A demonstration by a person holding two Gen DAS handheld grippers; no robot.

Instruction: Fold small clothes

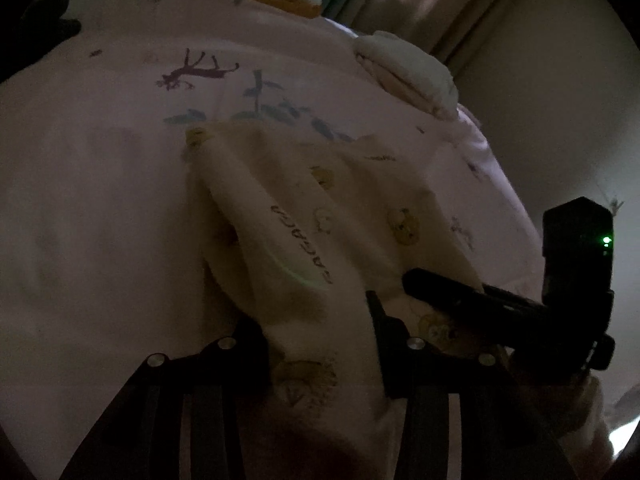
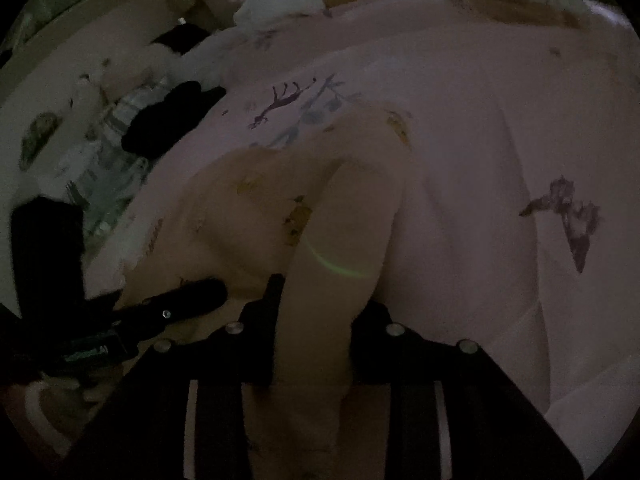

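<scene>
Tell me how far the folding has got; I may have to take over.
Done: little, the cream bear-print garment lies rumpled on the pink bedspread. In hand: fabric runs between the fingers of the left tool and the right tool; grip unclear. Left: flattening and folding it.

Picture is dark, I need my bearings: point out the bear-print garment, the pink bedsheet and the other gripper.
bear-print garment (image 1: 320,216): left wrist view, middle of the cream cloth.
pink bedsheet (image 1: 100,200): left wrist view, bare stretch left of the garment.
right gripper (image 1: 432,284): left wrist view, finger end.
</scene>
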